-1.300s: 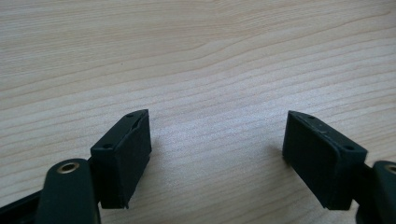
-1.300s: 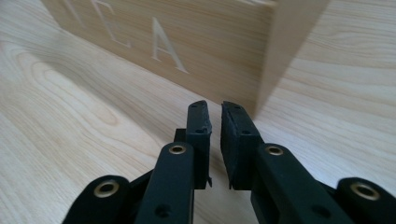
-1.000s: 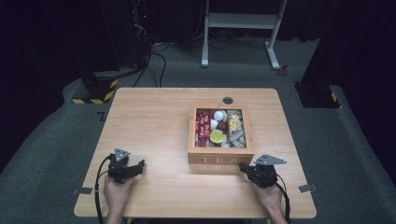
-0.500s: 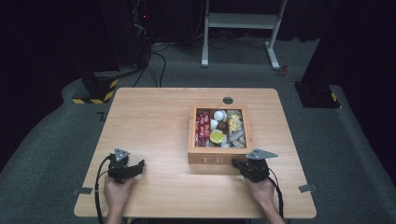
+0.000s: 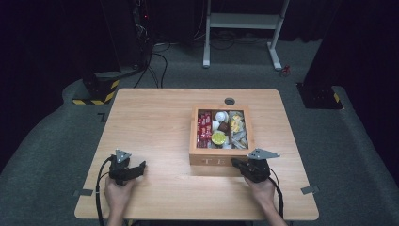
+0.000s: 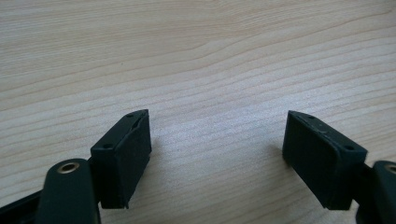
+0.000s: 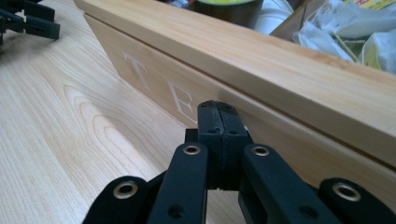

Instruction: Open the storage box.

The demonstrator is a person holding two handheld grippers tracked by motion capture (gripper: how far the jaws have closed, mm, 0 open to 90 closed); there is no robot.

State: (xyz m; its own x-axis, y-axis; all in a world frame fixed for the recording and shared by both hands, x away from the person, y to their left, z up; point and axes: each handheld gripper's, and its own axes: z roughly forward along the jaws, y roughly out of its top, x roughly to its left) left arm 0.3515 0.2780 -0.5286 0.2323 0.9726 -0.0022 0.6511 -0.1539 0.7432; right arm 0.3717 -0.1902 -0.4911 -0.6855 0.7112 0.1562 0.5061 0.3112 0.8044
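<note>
Here, my right gripper [image 5: 238, 165] sat with jaws pressed flat together on nothing, tips just short of the wooden box [image 7: 289, 79] and its lettered front wall near the table's near edge. My left gripper [image 6: 217, 158] rested well apart, jaws spread wide and empty over bare, pale-grained table [image 5: 155, 117]. Broad open wood lay between them. Inside the box, crinkled packets [image 5: 237, 132] crowded round tubs.

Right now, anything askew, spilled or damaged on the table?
Nothing stands out. The wooden box sits square on the table, its contents inside. The right gripper is shut at its front wall, the left gripper open.
</note>
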